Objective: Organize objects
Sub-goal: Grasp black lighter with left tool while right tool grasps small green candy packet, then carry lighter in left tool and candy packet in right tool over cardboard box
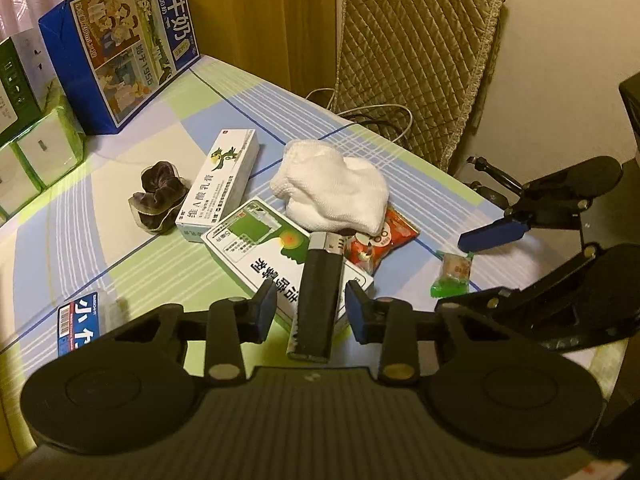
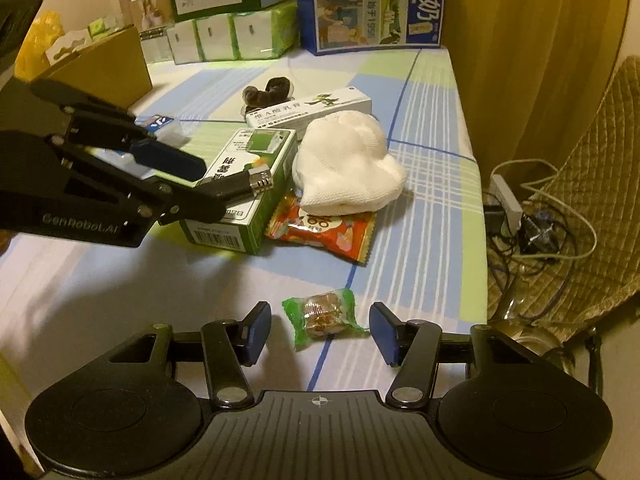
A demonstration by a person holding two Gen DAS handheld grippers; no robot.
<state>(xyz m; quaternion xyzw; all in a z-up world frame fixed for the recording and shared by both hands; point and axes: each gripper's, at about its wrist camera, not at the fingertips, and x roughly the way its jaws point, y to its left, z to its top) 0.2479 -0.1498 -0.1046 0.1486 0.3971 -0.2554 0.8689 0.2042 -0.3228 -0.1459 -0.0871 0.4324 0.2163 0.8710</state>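
Where the checked tablecloth (image 2: 436,216) ends at the right, a cable tangle (image 2: 532,220) lies below the table edge; bare cloth lies in front of the clutter. Spread wide, the right gripper (image 2: 320,334) flanks a green-wrapped candy (image 2: 322,316) without touching it. Also spread, the left gripper (image 1: 312,306) has a black lighter (image 1: 318,296) between its fingers, over a green-and-white box (image 1: 260,244); contact cannot be told. "GenRobot.AI" marks the left gripper's side, and "1956" shows on the blue milk carton (image 2: 372,4).
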